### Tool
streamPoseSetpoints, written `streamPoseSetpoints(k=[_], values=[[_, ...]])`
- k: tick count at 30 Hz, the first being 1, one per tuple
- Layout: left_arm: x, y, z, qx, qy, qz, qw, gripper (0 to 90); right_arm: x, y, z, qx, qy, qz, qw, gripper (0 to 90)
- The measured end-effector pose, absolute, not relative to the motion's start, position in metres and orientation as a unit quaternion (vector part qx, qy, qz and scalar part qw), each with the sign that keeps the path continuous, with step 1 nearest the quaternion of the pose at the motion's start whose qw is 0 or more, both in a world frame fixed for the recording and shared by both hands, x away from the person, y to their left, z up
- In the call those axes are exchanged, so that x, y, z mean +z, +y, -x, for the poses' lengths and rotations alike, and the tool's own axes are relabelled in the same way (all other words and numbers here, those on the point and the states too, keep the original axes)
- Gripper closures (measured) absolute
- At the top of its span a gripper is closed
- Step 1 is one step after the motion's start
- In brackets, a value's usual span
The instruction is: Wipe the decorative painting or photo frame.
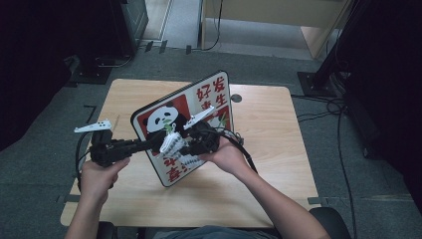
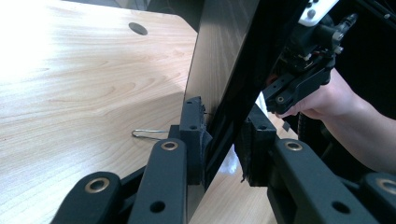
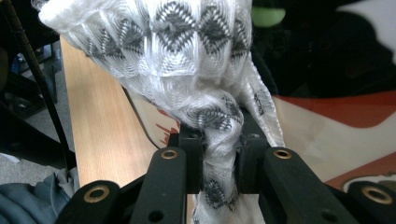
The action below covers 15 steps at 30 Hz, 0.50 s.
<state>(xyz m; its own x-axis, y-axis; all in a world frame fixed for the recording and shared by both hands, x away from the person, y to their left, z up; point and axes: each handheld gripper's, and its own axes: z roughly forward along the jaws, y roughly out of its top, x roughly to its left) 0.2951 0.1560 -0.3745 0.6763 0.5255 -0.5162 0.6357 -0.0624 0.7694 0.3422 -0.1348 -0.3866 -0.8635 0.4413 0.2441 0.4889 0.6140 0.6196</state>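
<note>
Overhead, a wooden table (image 1: 268,144) carries a panda sign board (image 1: 186,124), tilted up on its lower edge, its long axis running from near-left to far-right. Both forearms reach in from below. Left gripper (image 1: 149,144) stretches rightward, its jaws clamped on the board's edge. Right gripper (image 1: 181,145), wrist bent leftward, pinches a white patterned cloth (image 3: 187,60) against the board's printed face.

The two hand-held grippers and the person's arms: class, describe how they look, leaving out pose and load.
Both the left gripper and the right gripper are black, with linked bars joined by brass-ringed pivots and blocky black pads. Each carries a pale three-cornered plate on top. A black cable trails from the right one. The forearms are bare, with no sleeves in view.
</note>
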Motion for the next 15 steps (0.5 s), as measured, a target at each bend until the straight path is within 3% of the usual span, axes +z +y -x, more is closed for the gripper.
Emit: streamPoseSetpoints(k=[15], values=[[-0.374,0.156,-0.295,-0.048,0.399,-0.728,0.556,74.4,-0.408,-0.138,-0.338,-0.353,-0.898,0.261,0.042,77.9]])
